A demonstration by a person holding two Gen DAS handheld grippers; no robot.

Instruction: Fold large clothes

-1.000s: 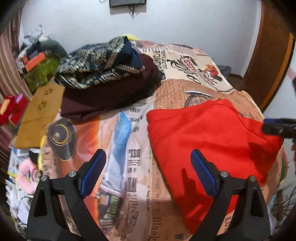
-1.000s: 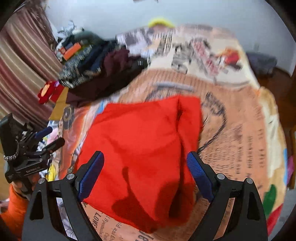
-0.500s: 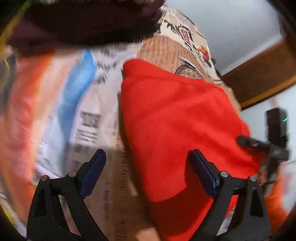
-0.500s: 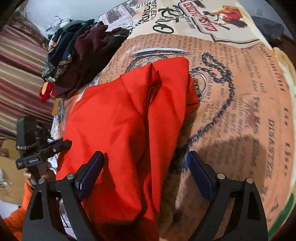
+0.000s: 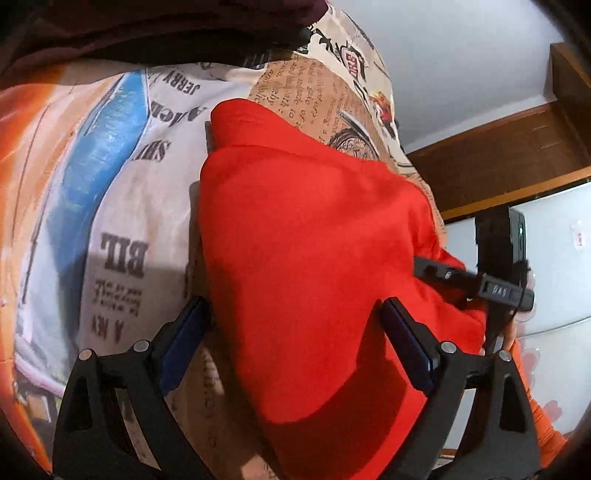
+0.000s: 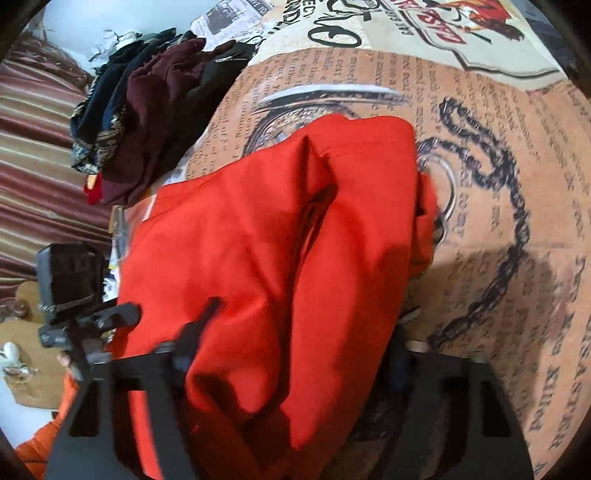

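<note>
A folded red garment [image 5: 314, 240] lies on the newspaper-print bedspread [image 5: 122, 206]. My left gripper [image 5: 295, 343] is open and low over the garment's near edge, with one finger on each side of that corner. My right gripper [image 6: 295, 332] is open and straddles the garment [image 6: 280, 240] at its other near edge; cloth bulges up between the fingers. Each gripper shows in the other's view: the right one in the left wrist view [image 5: 472, 284], the left one in the right wrist view [image 6: 85, 310].
A pile of dark maroon and patterned clothes [image 6: 147, 110] lies at the far left of the bed; its edge shows in the left wrist view [image 5: 147, 29]. Striped curtain [image 6: 33, 155] to the left. Wooden door frame [image 5: 509, 147] to the right.
Both grippers have dropped down close to the red garment and now straddle its near edges. The right gripper's fingers have pushed into the cloth. Both jaws stay open.
</note>
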